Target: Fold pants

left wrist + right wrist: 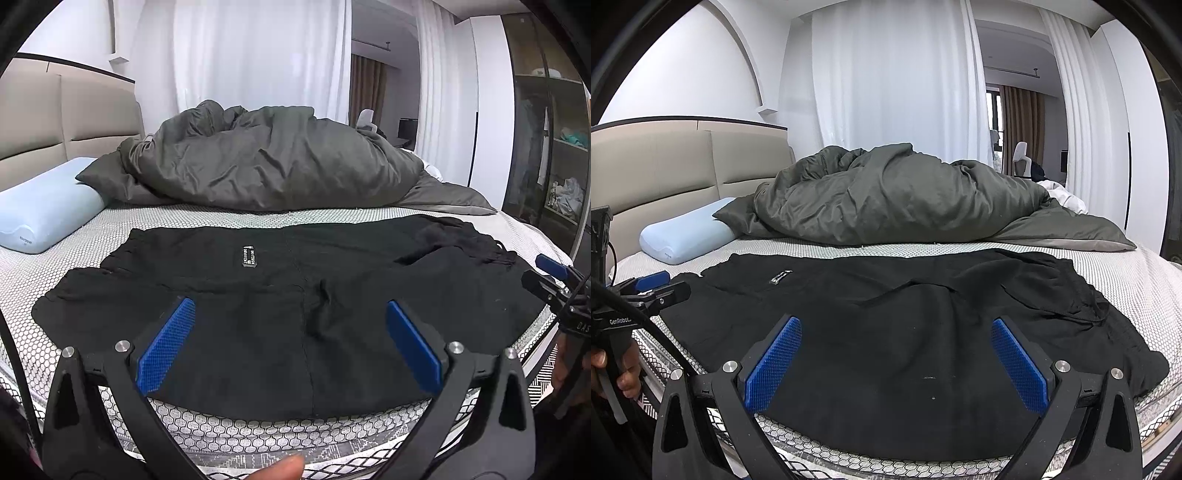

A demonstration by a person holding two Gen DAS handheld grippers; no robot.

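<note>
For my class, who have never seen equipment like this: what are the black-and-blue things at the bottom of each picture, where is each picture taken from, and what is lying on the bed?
There is no robot here. A person holds a pair of hand-held tongs in each hand, and each pair carries a camera looking forward along its two blue-padded fingers. One picture looks out over the left tongs, the other over the right tongs. Each pair also shows at the edge of the other's picture. Both pairs are open and hold nothing. On the honeycomb-patterned mattress a pair of black fabric pants lies spread out, with a small label visible. Behind them sit a rumpled dark grey duvet and a pale blue contoured pillow.
</note>
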